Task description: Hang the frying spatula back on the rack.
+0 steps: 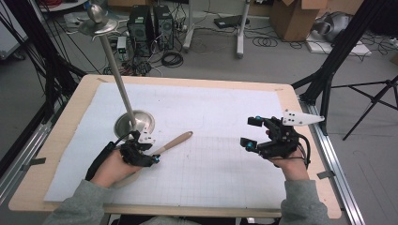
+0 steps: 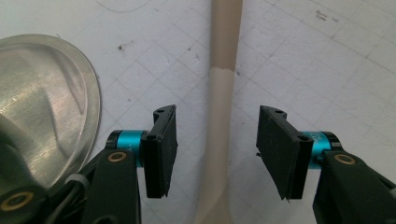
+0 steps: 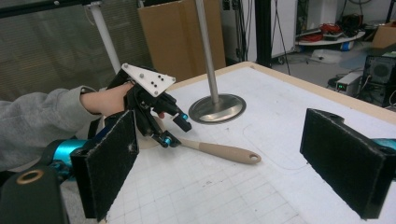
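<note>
2 jaws straddle spatula handle [image 2: 219, 126] (untouched) — left tool [image 2: 217, 156].

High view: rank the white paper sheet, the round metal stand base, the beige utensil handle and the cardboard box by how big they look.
1. White paper sheet, by far the largest.
2. Cardboard box, though it stands far back and is cut off by the frame, so its true size is unsure.
3. Round metal stand base and beige utensil handle look about alike; no ranking.
</note>
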The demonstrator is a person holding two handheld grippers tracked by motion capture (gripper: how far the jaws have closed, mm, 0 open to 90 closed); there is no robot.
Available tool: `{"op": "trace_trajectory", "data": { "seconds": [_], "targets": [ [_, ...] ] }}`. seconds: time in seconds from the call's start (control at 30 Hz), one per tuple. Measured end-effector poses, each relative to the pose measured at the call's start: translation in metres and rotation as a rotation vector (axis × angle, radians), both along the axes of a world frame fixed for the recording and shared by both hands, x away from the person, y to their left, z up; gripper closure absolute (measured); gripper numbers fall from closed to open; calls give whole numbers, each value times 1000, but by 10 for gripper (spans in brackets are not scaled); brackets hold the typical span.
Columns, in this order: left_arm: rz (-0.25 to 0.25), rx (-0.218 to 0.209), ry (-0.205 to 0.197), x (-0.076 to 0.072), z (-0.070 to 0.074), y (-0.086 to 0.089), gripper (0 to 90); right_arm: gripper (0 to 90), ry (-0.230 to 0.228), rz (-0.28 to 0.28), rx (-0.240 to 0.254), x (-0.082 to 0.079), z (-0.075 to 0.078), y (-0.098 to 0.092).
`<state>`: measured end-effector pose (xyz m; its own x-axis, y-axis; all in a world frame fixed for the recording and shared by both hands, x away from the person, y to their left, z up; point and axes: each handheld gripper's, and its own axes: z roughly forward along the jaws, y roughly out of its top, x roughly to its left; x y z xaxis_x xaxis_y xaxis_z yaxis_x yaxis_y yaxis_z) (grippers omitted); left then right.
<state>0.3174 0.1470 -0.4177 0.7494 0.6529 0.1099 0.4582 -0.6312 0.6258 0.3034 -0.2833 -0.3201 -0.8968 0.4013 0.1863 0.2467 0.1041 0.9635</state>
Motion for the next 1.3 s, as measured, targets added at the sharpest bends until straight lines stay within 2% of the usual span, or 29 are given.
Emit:
{"op": "trace_trajectory", "data": {
  "seconds": [0.33, 0.37, 0.53, 0.87, 1.2, 1.3],
  "targets": [
    [-13, 53, 19, 1, -3, -1, 541, 106, 2, -3, 2, 0, 0, 0],
    [-23, 71, 19, 2, -2, -1, 554, 106, 7, -2, 1, -1, 0, 0],
    [-29, 88, 16, 2, -4, -4, 573, 106, 7, -2, 2, -1, 0, 0],
    [-28, 97, 45, 3, -2, -3, 630, 106, 8, -2, 1, -1, 0, 0],
    [-21, 70, 65, 4, -3, 0, 646, 106, 10, 2, 2, -1, 0, 1],
    [-20, 75, 79, 5, -2, 3, 648, 106, 2, -1, 1, -1, 0, 0]
  ]
}}
